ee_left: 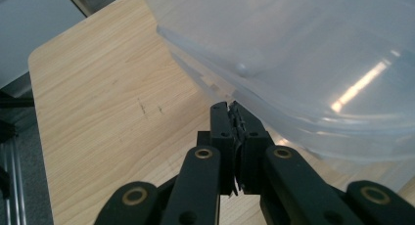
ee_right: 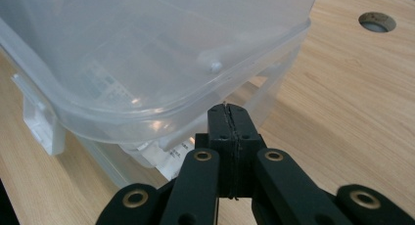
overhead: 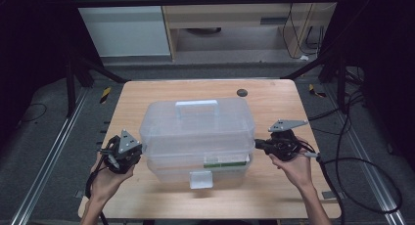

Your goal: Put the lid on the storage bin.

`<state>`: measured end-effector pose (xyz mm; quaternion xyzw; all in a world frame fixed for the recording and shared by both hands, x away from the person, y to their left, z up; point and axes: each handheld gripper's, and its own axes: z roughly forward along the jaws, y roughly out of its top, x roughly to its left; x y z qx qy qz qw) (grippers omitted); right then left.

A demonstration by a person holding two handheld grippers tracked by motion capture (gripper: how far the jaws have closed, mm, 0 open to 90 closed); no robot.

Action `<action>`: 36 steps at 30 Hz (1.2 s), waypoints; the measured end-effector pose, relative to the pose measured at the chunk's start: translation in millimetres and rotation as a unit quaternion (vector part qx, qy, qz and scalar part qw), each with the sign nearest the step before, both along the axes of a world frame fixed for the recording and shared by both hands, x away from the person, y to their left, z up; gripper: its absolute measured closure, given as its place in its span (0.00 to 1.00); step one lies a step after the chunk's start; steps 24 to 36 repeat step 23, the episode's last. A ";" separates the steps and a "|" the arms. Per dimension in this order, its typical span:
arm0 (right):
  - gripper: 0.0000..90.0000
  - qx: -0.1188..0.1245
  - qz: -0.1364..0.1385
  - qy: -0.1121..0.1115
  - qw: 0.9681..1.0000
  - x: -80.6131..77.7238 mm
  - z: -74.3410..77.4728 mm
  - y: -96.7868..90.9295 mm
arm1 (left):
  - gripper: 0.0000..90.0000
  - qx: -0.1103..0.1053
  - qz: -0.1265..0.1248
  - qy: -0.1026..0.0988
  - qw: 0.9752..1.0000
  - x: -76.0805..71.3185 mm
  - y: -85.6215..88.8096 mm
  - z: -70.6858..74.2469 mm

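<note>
A clear plastic storage box (overhead: 195, 132) with a white handle (overhead: 196, 106) on its lid and a white front latch (overhead: 201, 179) stands in the middle of the wooden table (overhead: 274, 102). My left gripper (overhead: 140, 149) is shut at the box's left side, its tips (ee_left: 230, 107) just under the lid's rim (ee_left: 215, 83). At the right side my right gripper (overhead: 256, 144) is shut too, with its tips (ee_right: 229, 109) right under the lid rim (ee_right: 195, 107). Neither pair of jaws holds anything. The lid sits slightly off the base.
A round cable hole (overhead: 242, 93) lies in the table behind the box, also seen as a hole (ee_right: 377, 21) in the right gripper view. Black cables (overhead: 362, 186) trail off the table's right edge. A label (overhead: 222, 160) shows on the box's front.
</note>
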<state>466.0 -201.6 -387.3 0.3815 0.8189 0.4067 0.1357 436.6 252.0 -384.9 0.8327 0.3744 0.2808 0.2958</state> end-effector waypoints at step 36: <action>0.57 -0.046 -0.150 -0.039 0.987 21.1 -41.9 -56.9 | 0.60 -0.008 0.135 0.005 0.991 31.8 54.2 -46.7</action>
